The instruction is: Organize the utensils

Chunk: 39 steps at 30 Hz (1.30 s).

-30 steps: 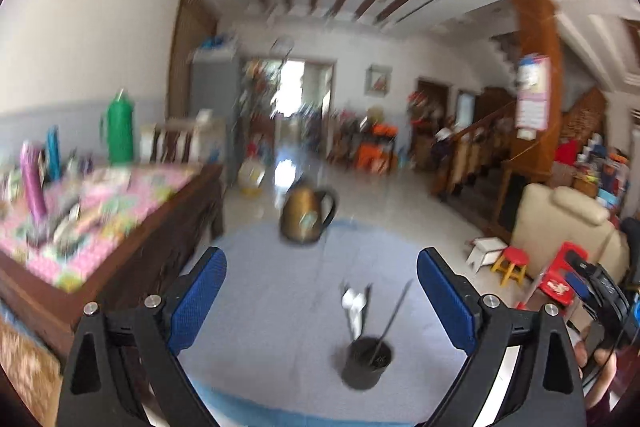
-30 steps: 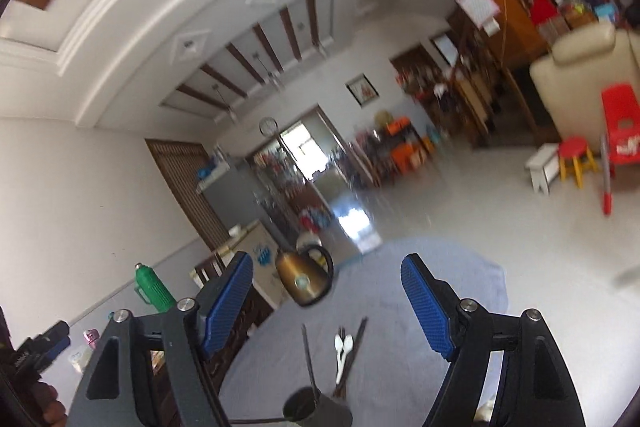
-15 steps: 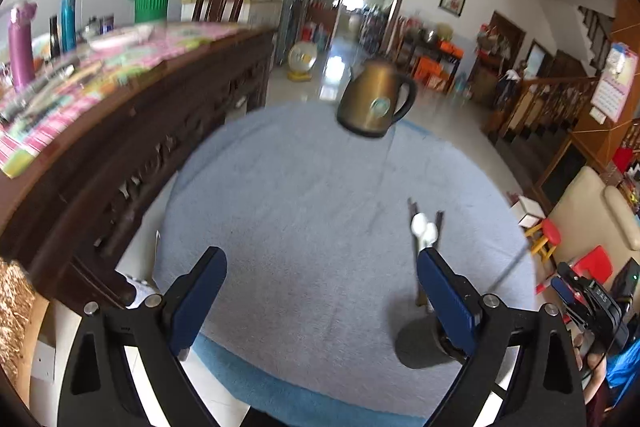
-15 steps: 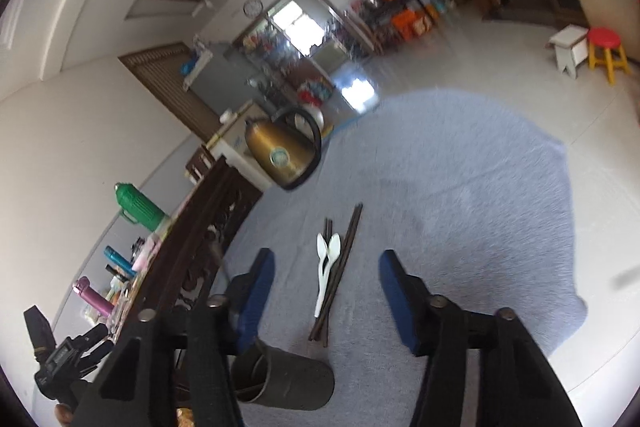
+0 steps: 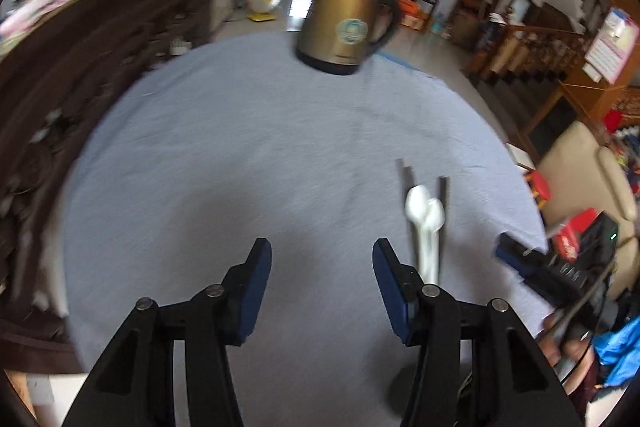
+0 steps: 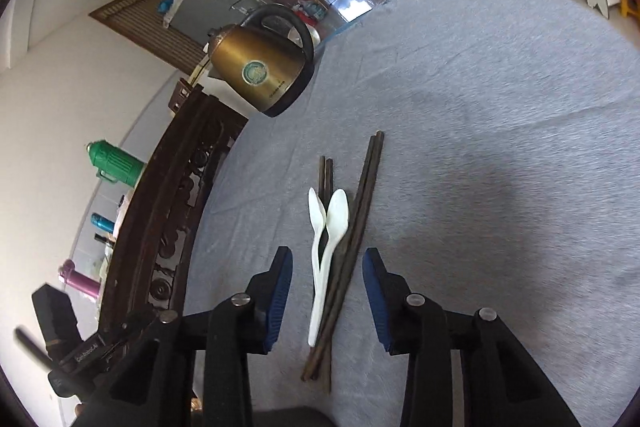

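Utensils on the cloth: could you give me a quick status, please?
Right hand-held gripper closing around spoons and chopsticks, no contact. Left hand-held gripper closing, empty. Kettle clear.

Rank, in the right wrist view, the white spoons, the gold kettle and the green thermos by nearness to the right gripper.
From the right gripper:
1. White spoons, between its closing jaws, untouched.
2. Gold kettle, up-left at the cloth's far edge.
3. Green thermos, far left, on the wooden sideboard beyond the table.

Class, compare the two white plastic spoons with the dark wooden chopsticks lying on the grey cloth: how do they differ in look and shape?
The white plastic spoons are pale, with broad oval bowls; the dark wooden chopsticks are brown, thin, straight sticks. The chopsticks reach farther up the grey cloth than the spoons. Both lie flat in one bundle, between the closing jaws of the right gripper, which do not touch them.
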{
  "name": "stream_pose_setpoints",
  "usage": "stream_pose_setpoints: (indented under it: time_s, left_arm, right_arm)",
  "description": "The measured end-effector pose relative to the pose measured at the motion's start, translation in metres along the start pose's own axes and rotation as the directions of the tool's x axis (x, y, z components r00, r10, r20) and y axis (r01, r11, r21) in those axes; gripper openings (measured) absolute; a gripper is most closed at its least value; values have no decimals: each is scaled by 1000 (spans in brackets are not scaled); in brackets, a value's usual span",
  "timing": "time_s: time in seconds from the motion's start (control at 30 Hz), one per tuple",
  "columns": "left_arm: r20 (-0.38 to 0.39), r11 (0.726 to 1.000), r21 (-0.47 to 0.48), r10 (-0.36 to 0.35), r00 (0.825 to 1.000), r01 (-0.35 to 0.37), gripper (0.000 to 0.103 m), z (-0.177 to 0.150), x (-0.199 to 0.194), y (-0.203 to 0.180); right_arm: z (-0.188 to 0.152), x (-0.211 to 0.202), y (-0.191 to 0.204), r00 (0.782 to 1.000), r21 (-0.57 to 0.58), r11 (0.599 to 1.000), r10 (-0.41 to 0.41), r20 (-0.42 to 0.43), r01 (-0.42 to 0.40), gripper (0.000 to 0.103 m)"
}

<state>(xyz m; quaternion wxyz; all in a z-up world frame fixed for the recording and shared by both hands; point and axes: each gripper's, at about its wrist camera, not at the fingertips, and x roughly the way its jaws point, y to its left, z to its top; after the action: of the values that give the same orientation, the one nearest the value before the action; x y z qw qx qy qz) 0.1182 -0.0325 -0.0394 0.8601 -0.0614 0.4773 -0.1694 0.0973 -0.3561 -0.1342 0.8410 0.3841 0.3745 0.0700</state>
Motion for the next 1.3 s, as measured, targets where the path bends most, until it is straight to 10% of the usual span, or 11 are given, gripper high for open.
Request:
stream_pose_setpoints:
  time_s: [0.53, 0.67, 0.87, 1.3]
  left_arm:
    - [-255, 986, 68, -127, 959, 149, 54, 39, 157, -95]
    - [-269, 981, 99, -134, 954, 165, 54, 35, 169, -99]
    - [-281, 973, 117, -158, 947, 197, 6, 37, 174, -92]
    - [-213, 974, 101, -178, 961, 203, 7, 43, 132, -33]
  right_arm:
    - [15, 2, -54, 999, 76, 996, -37, 21, 35, 40]
    - [20, 7, -53, 999, 63, 997, -34, 12, 33, 40]
    - [29, 24, -40, 999, 17, 999, -32, -19, 32, 40]
    - [49, 85, 23, 994, -182, 982, -64, -85, 48, 52]
